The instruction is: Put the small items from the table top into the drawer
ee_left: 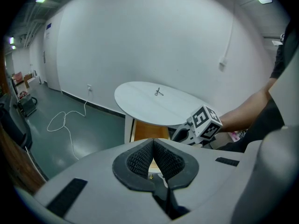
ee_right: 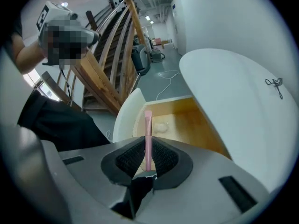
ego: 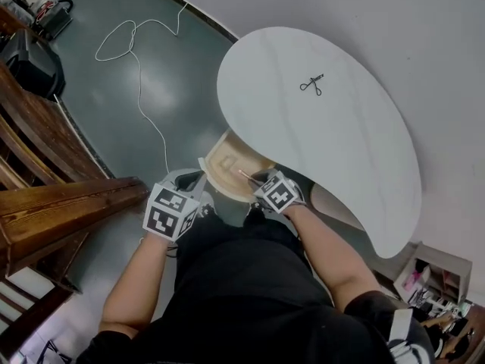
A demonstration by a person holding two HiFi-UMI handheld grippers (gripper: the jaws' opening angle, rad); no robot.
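A white kidney-shaped table carries small black scissors. Its wooden drawer stands pulled out at the near edge. My right gripper is shut on a thin pink stick, which points over the open drawer. A small pale item lies on the drawer floor. My left gripper hovers at the drawer's left front corner with its pads touching at the tips and nothing between them. In the left gripper view the scissors lie at the table's far side and the right gripper's marker cube sits beside the drawer.
Heavy wooden rails run along the left. A white cable loops over the grey-green floor, and a black machine stands at far left. A small shelf unit sits at the lower right. A white wall runs behind the table.
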